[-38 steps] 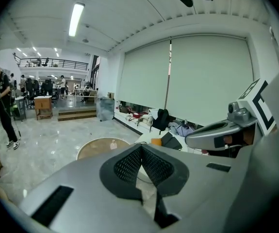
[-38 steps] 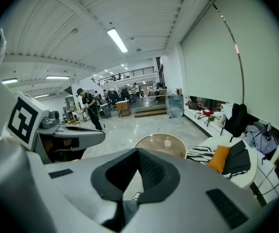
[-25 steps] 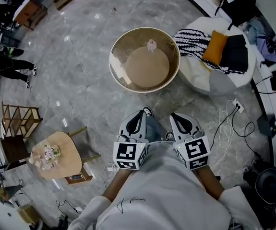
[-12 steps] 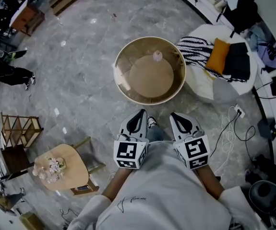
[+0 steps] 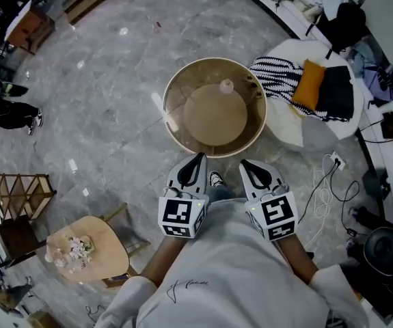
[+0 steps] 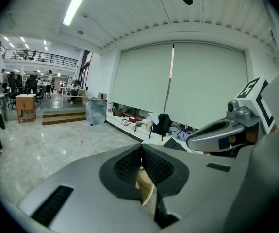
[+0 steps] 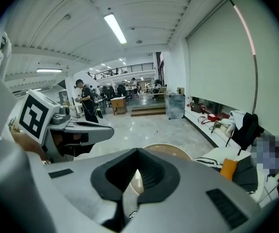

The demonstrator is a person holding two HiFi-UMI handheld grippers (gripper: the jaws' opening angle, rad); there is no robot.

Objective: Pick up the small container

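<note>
Left gripper view: the left gripper (image 6: 140, 149) has its jaws pressed together with nothing between them. Beyond it are a pale roller blind (image 6: 202, 81) and a glossy marble floor (image 6: 42, 144).

Right gripper view: the right gripper (image 7: 137, 154) is likewise clenched and empty, and the round table (image 7: 171, 150) lies just past its tips.

Head view: both grippers are side by side, short of the table. The small container (image 5: 226, 85), pale and rounded, stands on the table's far side, well apart from both.
</note>
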